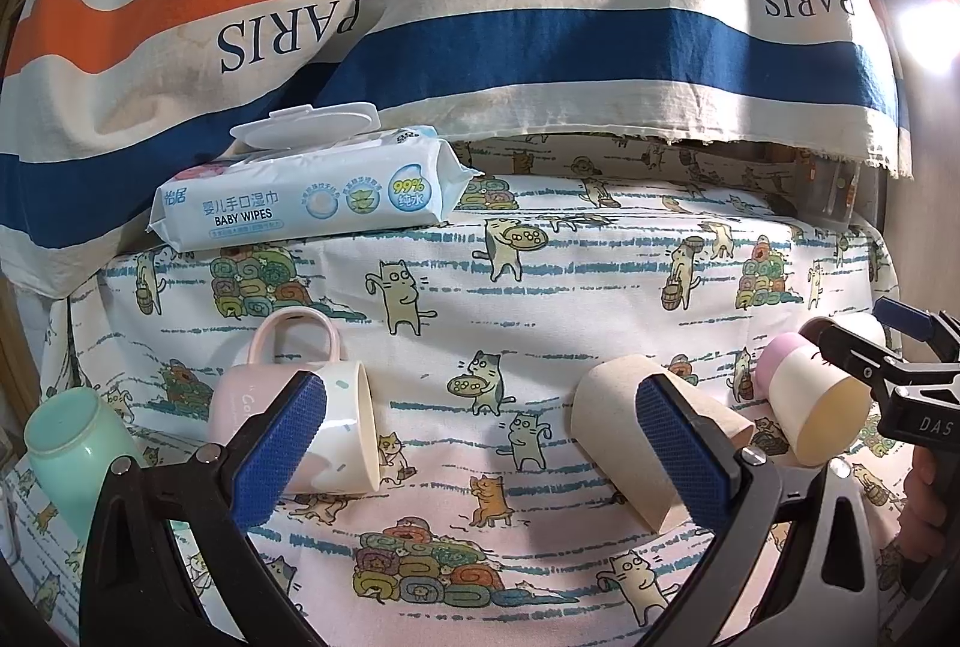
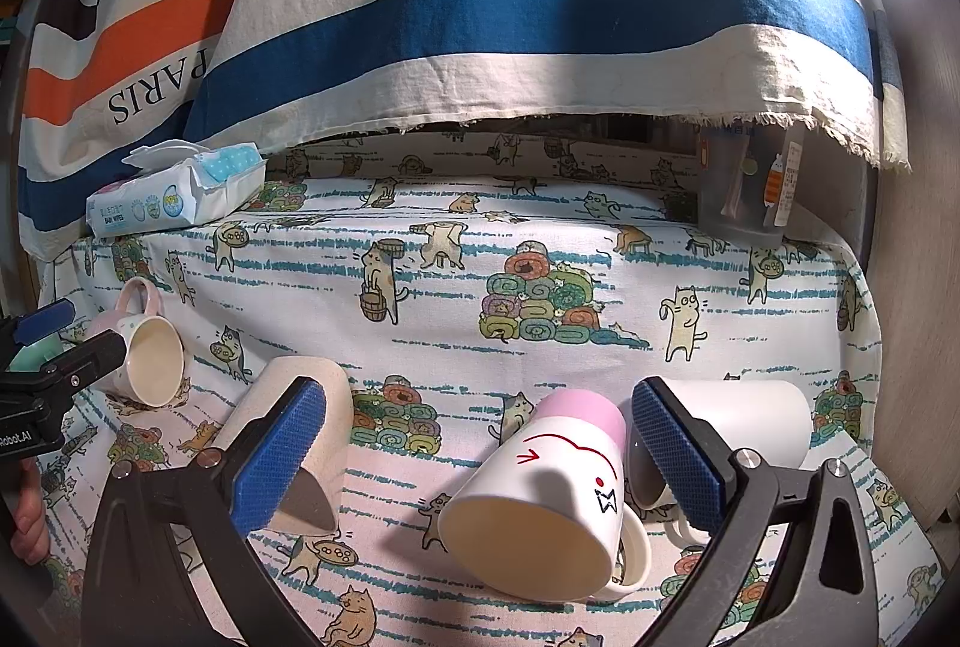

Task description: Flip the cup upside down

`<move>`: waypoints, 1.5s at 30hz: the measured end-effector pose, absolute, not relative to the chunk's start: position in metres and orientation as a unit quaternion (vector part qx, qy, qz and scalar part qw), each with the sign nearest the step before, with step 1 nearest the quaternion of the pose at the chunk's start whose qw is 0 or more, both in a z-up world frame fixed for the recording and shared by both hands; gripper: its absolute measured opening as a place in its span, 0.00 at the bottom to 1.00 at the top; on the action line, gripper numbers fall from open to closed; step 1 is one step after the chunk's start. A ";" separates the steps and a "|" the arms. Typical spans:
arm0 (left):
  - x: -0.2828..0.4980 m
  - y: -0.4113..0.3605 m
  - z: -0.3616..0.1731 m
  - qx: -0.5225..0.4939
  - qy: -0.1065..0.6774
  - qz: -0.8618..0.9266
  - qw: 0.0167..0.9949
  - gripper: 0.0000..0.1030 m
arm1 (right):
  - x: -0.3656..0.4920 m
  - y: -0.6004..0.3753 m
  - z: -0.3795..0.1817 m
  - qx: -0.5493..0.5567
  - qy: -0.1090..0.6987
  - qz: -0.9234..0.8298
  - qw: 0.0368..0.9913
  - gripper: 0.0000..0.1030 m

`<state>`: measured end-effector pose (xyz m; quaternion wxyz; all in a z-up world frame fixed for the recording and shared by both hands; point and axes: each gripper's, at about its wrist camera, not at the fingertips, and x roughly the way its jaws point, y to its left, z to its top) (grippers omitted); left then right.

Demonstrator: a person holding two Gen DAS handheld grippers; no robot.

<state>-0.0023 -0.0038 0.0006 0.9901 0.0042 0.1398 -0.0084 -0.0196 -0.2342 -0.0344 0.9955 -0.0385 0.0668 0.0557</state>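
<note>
Several cups lie on their sides on the cat-print cloth. A pink-and-white handled mug (image 1: 336,425) lies by my left gripper's left finger; it also shows in the right wrist view (image 2: 150,359). A beige handleless cup (image 1: 606,407) lies by its right finger and shows in the right wrist view (image 2: 318,389). My left gripper (image 1: 480,443) is open and empty between them. A white mug with a pink base and a red drawing (image 2: 540,491) lies between my right gripper's fingers, its mouth toward the camera; it shows in the left wrist view (image 1: 810,407). My right gripper (image 2: 480,455) is open.
A plain white mug (image 2: 762,419) lies behind the right finger. A mint green cup (image 1: 72,443) lies at far left. A baby wipes pack (image 1: 312,203) sits at the back left. A clear container (image 2: 744,185) stands at the back right. A striped cloth (image 1: 480,17) hangs behind.
</note>
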 end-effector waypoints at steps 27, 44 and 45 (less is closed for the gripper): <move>0.002 -0.003 0.000 0.018 0.163 -0.007 0.986 1.00 | -0.020 -0.233 -0.034 -0.039 0.072 0.082 0.993 0.99; 0.068 -0.059 0.024 0.037 0.353 0.007 0.935 0.99 | -0.014 -0.268 -0.021 0.016 0.077 0.049 0.996 0.99; 0.077 -0.060 0.019 0.025 0.370 0.009 0.929 0.98 | -0.015 -0.270 -0.020 0.017 0.073 0.047 0.996 0.99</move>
